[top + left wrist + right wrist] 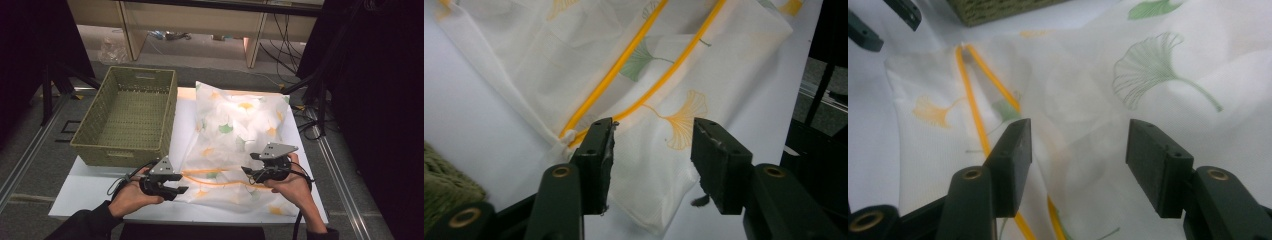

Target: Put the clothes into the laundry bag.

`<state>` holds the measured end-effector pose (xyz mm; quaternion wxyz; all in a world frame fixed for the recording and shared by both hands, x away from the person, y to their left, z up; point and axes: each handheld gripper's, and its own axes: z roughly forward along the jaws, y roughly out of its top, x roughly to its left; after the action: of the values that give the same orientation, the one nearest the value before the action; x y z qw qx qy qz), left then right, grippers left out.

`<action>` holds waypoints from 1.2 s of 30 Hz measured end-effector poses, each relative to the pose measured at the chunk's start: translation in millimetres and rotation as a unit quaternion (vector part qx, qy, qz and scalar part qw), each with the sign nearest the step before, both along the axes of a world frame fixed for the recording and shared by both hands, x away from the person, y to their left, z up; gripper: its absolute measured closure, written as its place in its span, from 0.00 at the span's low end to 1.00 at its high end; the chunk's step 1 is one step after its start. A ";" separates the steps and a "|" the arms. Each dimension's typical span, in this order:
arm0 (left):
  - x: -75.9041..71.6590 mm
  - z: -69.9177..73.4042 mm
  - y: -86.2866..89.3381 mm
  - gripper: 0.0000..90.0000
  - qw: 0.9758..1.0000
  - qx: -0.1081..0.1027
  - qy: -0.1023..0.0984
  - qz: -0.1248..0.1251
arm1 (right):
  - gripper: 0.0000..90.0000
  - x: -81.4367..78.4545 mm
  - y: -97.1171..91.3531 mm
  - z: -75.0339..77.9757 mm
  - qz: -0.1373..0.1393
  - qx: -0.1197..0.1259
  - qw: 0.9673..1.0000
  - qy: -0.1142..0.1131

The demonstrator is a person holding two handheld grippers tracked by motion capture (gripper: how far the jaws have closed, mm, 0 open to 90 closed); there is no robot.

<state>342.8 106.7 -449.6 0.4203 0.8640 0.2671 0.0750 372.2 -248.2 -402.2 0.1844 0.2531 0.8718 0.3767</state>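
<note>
A white cloth cover (pixel 235 135) printed with green and yellow ginkgo leaves lies rumpled on the white table (pixel 85 187). Two yellow piping lines (pixel 215 177) cross its near end. My left gripper (pixel 179 190) is open at the cover's near left corner, jaws pointing right. In the left gripper view the open left gripper (pixel 654 131) hovers over the corner of the cover (pixel 649 75), where the piping (pixel 624 60) meets. My right gripper (pixel 248 172) is open over the cover's near right part. The right gripper view shows that gripper (pixel 1078 136) above the fabric (pixel 1098 75) and piping (pixel 979 120).
A green woven basket (pixel 127 116) stands empty on the table's left half, touching the cover's left side; its edge appears as basket corner (pixel 444 180) and basket base (pixel 993 10). Black stands and cables (pixel 310 85) lie right of the table. The other gripper's jaws (pixel 878 22) appear far off.
</note>
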 end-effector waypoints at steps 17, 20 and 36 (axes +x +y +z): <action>-3.1 15.7 9.7 0.39 0.997 -0.020 -0.060 0.042 | 0.38 -4.2 -10.2 -3.7 -0.056 0.062 0.997 -0.005; -2.0 16.6 11.2 0.37 0.997 -0.027 -0.057 0.040 | 0.36 -6.7 -11.8 -3.9 -0.067 0.068 0.995 -0.009; -11.0 16.1 19.3 0.23 0.997 -0.047 -0.053 0.043 | 0.31 -31.7 -19.0 -6.4 -0.084 0.072 0.994 -0.025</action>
<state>331.8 126.0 -433.5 0.4704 0.8258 0.2844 0.1256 340.5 -267.3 -408.6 0.2183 0.3288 0.8132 0.4276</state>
